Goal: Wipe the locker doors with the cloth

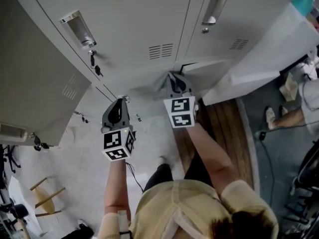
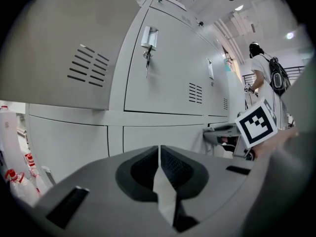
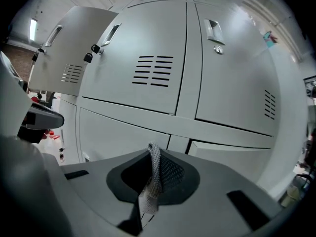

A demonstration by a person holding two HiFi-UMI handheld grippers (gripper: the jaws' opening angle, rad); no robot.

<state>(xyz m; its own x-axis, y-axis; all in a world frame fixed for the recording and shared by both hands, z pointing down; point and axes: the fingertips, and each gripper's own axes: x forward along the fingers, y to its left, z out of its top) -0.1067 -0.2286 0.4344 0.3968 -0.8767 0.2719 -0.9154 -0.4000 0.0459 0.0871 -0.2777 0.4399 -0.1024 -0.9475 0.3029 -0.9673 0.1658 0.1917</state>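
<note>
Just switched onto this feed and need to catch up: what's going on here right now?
A person faces a bank of grey locker doors with a gripper in each hand. The right gripper is shut on a grey mesh cloth and points at the lockers; the cloth does not look pressed against a door. The left gripper is held alongside, its fingers shut with nothing between them. One upper door at the left stands swung open.

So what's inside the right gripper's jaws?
A strip of grey mesh cloth, pinched between the shut jaws of the right gripper. How much cloth hangs beyond them is covered by the gripper body.
</note>
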